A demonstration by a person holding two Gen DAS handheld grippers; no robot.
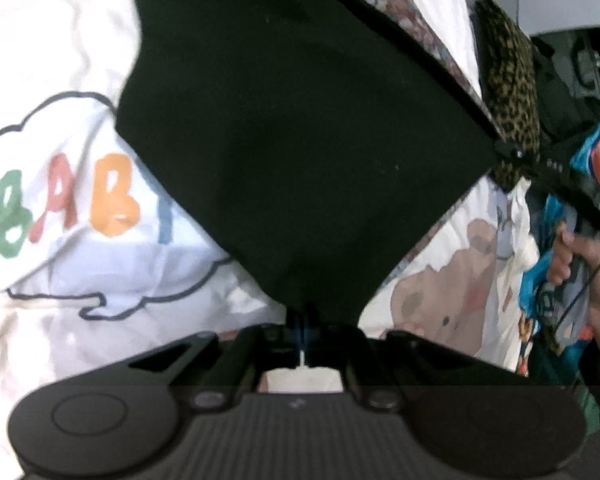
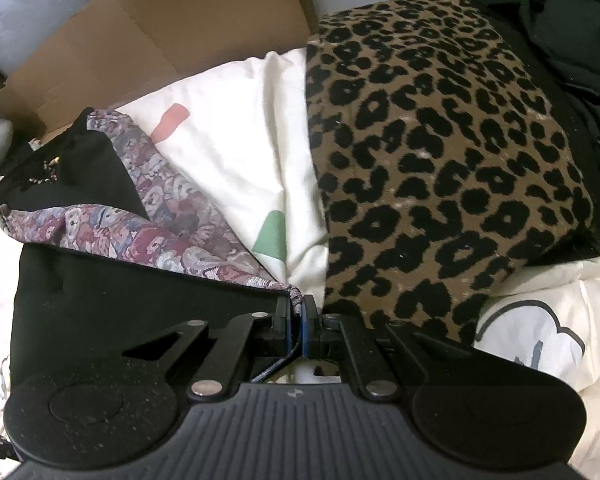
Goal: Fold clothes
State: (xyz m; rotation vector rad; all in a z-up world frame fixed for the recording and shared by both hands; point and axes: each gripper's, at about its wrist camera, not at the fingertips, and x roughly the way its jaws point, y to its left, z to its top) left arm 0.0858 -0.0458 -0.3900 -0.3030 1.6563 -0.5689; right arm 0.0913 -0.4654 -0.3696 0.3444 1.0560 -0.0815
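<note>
Bed cover (image 1: 60, 60): white, printed with a cloud outline and coloured letters; I see it under everything; soft and rumpled.
Left tongs (image 1: 303, 316): fully closed on the near corner of the black garment (image 1: 300, 140); cloth pinched right at the tips.
Black garment: lies on the bed, stretched between both tongs; black face up, floral lining (image 2: 160, 248) showing along the turned edge; I judge it light and limp, mid-weight weave, not slippery; it will sag unless kept taut.
Hold points: corners and hem edges; the lining seam gives a thicker bite, I think.
Right tongs (image 2: 298, 312): closed on the far corner where lining meets black; the person's hand (image 1: 576, 256) grips the handle.
Leopard-print piece (image 2: 440, 160): just beside the right tongs; possibly touching, I cannot tell; plush, bulkier.
Cardboard box (image 2: 160, 20): behind the bed; not involved.
</note>
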